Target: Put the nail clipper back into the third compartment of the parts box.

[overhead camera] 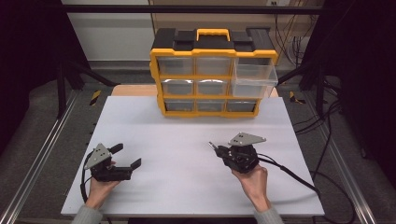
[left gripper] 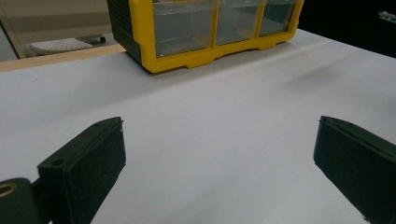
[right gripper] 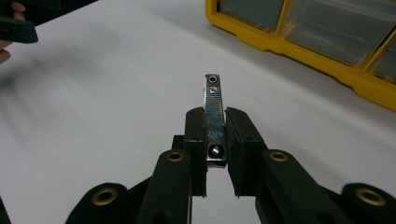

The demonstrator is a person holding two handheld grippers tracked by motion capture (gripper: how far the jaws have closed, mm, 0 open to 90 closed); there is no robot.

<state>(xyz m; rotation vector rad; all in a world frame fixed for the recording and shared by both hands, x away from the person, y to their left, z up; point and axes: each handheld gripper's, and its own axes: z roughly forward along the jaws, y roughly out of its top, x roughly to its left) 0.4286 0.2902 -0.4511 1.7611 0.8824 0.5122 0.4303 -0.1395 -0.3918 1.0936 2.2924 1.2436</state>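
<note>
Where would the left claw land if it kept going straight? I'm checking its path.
Probably the yellow drawer cabinet: the open left claw points over bare table toward the cabinet's bottom row, though depth is unclear.

Shiny ridged metal nail clipper; matt white table

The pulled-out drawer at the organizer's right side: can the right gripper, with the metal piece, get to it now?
Probably yes: bare table lies between the right gripper, shut on the metal piece, and the open drawer.
</note>
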